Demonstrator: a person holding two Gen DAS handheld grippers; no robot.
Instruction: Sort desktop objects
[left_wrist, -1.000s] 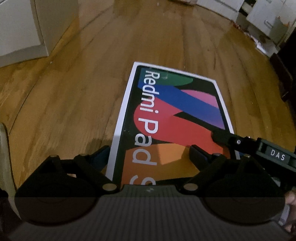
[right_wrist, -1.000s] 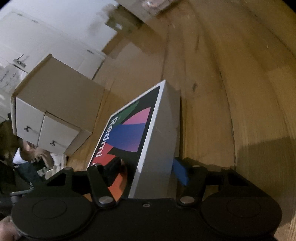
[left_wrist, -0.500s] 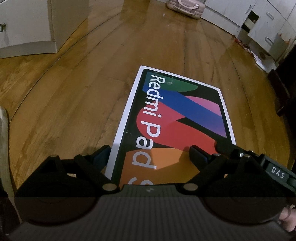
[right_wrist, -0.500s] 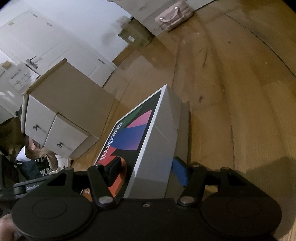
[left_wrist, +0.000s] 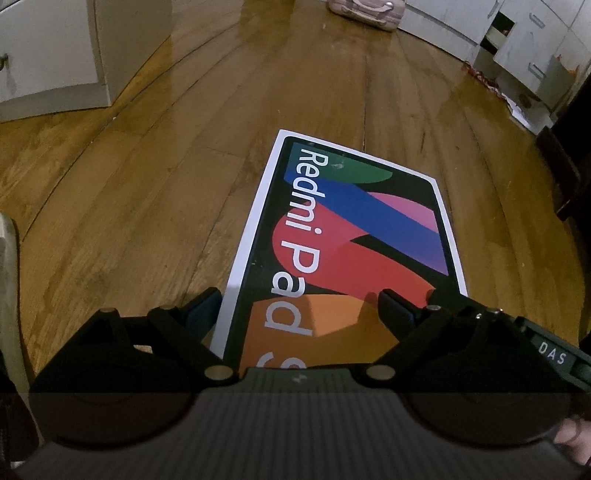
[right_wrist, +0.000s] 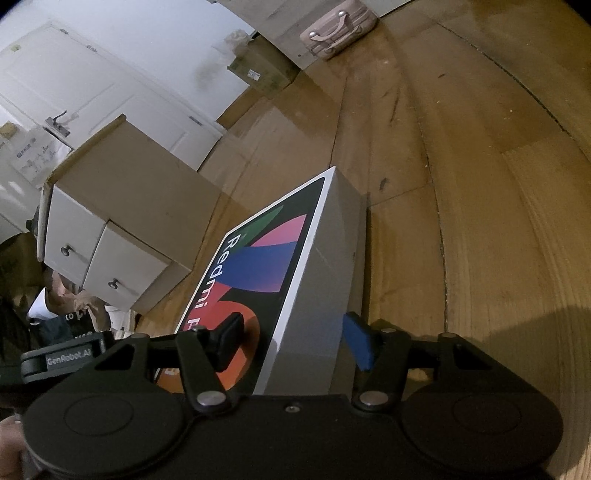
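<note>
One tablet box (left_wrist: 343, 243); right gripper (right_wrist: 295, 341) grasping it; left gripper (left_wrist: 297, 308) fingers released.

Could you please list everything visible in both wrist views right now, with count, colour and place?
tablet box: one, white-edged with a multicoloured printed lid, between both grippers above the wooden floor.
wooden floor: one, brown planks, under everything.
drawer cabinet: one, white fronts with a brown top, left of the box in the right wrist view.
suitcase: one, pale pink, lying far off by the wall.
cardboard carton: one, brown, by the white wall.
white cupboards: several, far right in the left wrist view, one drawer open.
left gripper: one, black, jaws wide apart at the box's near end.
right gripper: one, black with a blue pad, jaws straddling the box's thickness.
</note>
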